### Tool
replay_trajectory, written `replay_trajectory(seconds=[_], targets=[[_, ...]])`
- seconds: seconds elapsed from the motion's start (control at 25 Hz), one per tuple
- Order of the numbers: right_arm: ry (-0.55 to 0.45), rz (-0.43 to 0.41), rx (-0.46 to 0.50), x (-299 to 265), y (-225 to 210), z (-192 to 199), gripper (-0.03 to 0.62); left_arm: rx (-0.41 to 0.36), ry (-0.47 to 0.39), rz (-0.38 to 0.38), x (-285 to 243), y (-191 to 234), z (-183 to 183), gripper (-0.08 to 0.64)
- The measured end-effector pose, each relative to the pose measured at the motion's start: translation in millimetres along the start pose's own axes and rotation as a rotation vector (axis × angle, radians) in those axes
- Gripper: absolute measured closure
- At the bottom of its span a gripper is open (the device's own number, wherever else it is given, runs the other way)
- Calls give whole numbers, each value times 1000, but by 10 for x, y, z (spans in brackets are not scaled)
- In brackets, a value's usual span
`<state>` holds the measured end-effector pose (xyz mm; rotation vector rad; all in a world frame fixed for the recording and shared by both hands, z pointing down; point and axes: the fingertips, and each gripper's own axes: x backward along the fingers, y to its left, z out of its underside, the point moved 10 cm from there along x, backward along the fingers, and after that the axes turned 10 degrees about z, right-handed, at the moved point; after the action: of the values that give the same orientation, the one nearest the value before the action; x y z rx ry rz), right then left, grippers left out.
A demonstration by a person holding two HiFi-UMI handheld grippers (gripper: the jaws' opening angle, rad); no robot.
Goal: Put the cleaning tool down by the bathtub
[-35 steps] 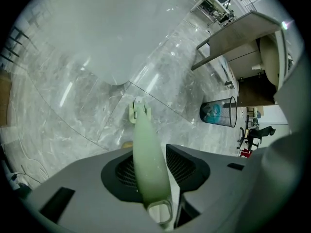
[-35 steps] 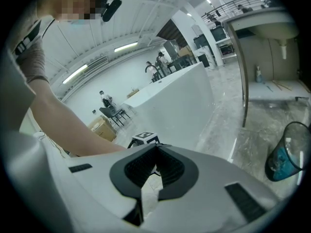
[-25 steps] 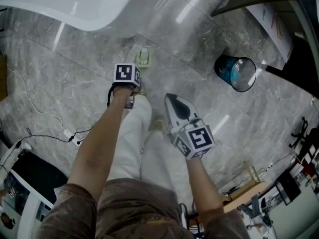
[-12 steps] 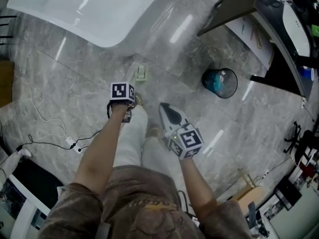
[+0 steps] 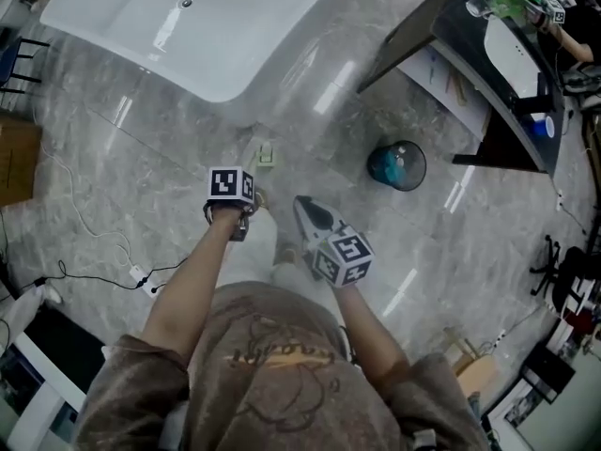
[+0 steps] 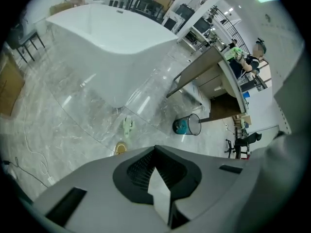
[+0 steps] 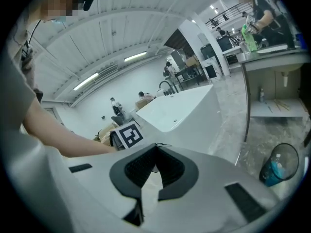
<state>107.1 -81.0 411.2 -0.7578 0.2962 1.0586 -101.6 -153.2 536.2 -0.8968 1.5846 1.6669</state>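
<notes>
Left gripper [image 6: 155,152] first: jaws pressed together, nothing between them. Right gripper [image 7: 156,149], same story, jaws closed on nothing at all. So I'm carrying nothing in either hand as I stand over the marble floor [image 5: 141,158].

And there's the cleaning tool [image 5: 267,154], a small pale green thing lying flat on the floor, just beside the near end of the bathtub [image 5: 141,17] and a little ahead of my left gripper. It's touching neither gripper. By my reckoning the job is as good as done: tool down, by the tub, both hands free. All I can see left is to step away, unless it wants nudging closer, and I doubt that.

Containers now. The tub shows bare white inside, with only its drain near the far end. Off to the right, well apart from the tool, stands a round wire bin [image 5: 413,175] with something blue-green in the bottom. From my right gripper's view it looks like a bottle, though I can't be sure.
</notes>
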Motion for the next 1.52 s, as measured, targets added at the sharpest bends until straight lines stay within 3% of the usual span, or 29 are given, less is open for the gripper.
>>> replay_trajectory(seconds=[0.24, 0.52, 0.88, 1.16, 1.36, 1.52], targets=[[-4, -44, -60, 260, 238, -195, 588, -93, -93, 40, 652, -367, 122, 551], [-9, -89, -40, 605, 428, -488, 588, -209, -275, 112, 1420, -925, 241, 552], [-97, -139, 115, 1127, 774, -946, 588, -402, -487, 266, 2331, -1567, 550, 552], [-220, -179, 232, 1500, 943, -1165, 588, -583, -674, 326, 2753, -1882, 803, 551], [-299, -217, 271, 1668, 1020, -1220, 588, -747, -794, 323, 2908, -2043, 940, 551], [-340, -220, 262, 1726, 1048, -1252, 588, -802, -850, 297, 2909, -2087, 977, 551]])
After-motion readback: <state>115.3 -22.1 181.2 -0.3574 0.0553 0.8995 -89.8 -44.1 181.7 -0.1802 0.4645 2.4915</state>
